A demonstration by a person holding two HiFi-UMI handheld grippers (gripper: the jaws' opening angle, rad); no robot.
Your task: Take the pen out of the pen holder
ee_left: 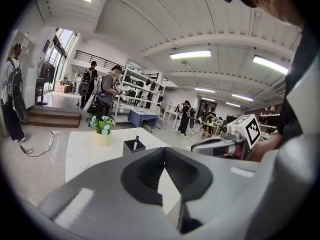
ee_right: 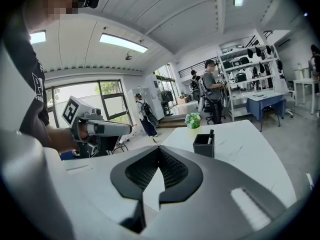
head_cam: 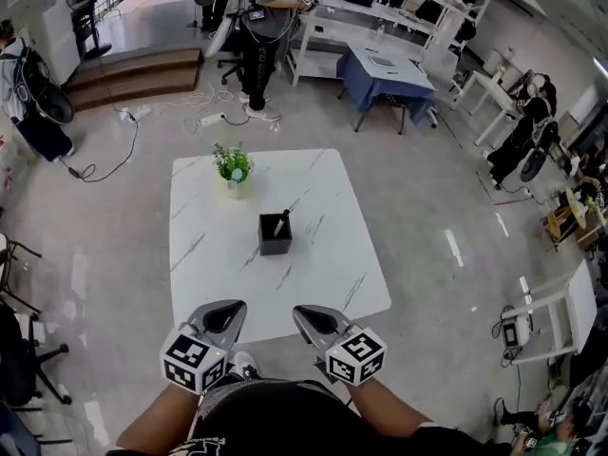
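Observation:
A black square pen holder [head_cam: 275, 237] stands near the middle of the white marble table [head_cam: 323, 283], with a dark pen [head_cam: 282, 221] leaning upright inside it. Both grippers hover over the table's near edge, well short of the holder. My left gripper [head_cam: 231, 310] is shut with nothing in it, and my right gripper [head_cam: 306, 313] is the same. In the left gripper view the jaw tips [ee_left: 164, 150] meet, with the holder [ee_left: 133, 148] and pen [ee_left: 135, 142] beyond them. In the right gripper view the gripper [ee_right: 159, 148] is shut, and the holder [ee_right: 204, 146] and pen [ee_right: 211, 135] sit ahead to the right.
A small potted plant [head_cam: 232, 167] stands at the table's far left corner. Cables [head_cam: 114, 160] trail on the floor beyond. A person [head_cam: 261, 27] stands by shelving at the back, near a blue-covered table [head_cam: 385, 76]. A black chair [head_cam: 19, 350] is at the left.

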